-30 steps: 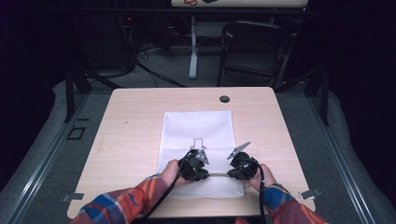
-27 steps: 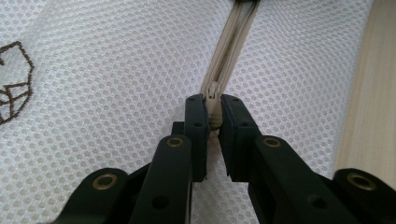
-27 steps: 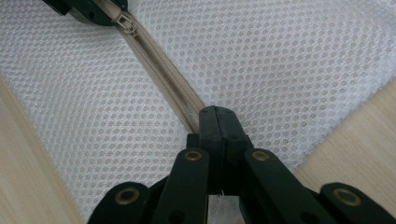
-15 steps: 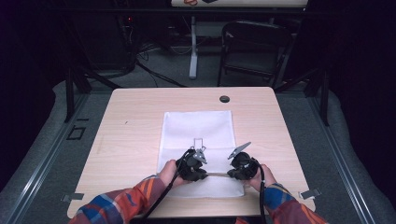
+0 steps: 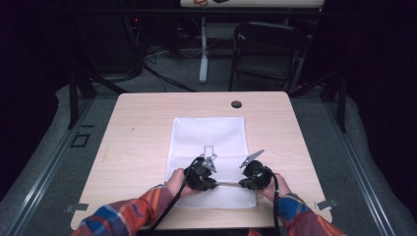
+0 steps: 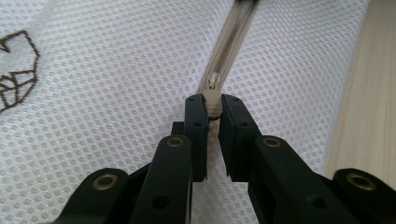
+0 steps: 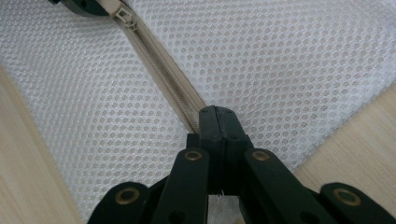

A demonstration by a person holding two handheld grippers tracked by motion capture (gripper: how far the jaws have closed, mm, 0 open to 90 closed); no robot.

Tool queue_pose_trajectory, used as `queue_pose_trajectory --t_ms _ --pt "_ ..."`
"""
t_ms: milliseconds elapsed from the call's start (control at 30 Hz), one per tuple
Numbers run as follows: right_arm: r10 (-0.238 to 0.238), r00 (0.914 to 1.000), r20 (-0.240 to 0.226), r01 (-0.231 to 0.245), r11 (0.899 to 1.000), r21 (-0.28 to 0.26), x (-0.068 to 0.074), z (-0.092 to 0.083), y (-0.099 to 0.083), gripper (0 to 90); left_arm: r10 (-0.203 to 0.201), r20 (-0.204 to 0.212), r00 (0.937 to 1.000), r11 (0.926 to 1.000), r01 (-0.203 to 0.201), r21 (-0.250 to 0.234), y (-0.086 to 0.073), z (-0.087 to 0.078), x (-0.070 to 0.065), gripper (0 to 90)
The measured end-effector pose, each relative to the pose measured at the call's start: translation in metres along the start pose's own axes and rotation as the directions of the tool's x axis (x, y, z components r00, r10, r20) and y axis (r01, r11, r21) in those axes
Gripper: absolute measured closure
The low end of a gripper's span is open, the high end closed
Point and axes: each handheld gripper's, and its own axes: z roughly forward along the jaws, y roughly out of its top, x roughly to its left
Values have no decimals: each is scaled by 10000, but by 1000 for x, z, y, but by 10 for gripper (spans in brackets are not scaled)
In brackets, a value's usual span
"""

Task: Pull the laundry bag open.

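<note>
Pinching the beige zip pull (image 6: 212, 100) between its 2 black jaws, the left gripper (image 5: 205, 180) sits over the near part of the white mesh bag (image 5: 209, 137), close to the near edge of the table (image 5: 142, 128). In the left gripper view the jaws stand narrow, with the small tab clamped between the pads and the slider just beyond them on the zip (image 6: 236, 35), which runs away toward the top of that view. The right gripper (image 5: 248, 181) lies beside it, nearer the table's near right corner, its jaws pressed fully together on the end of the zip (image 7: 161, 63) and the mesh at the bag's edge. In the right gripper view the zip tape leads from those closed jaws up to the far left, where the slider and the tips of the other gripper show. From above, the 2 grippers face each other along the strip of zip (image 5: 227, 184) that spans the gap between them, parallel to the table's near edge. A hand (image 5: 176, 181) in a plaid sleeve holds each gripper. Farther off, the bag lies flat across the middle of the table, with a small outlined logo (image 5: 209, 150) on it just beyond the left gripper. A dark round disc (image 5: 236, 104) sits near the far edge. Beyond the table, a dark chair (image 5: 268, 54) stands on the floor.
</note>
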Motion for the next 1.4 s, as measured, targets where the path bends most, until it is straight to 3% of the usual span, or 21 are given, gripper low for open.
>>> queue_pose_trajectory --t_ms 167,500,967,1400 --pt "64 10000 30 -64 10000 12 -3 -2 -2 900 -674 -140 9976 9977 675 24 -19 -13 14 819" --pt "-57 10000 65 57 9999 129 -3 -2 -1 900 -866 -259 9959 9962 867 41 -35 -28 17 818" --pt "-455 9948 908 434 9987 250 -5 -3 0 900 -1491 -302 9884 9888 1491 -38 -60 -49 21 817" --pt "-361 9951 920 342 9992 226 -7 -3 0 900 -1887 -527 9806 9819 1892 39 -81 -64 24 817"
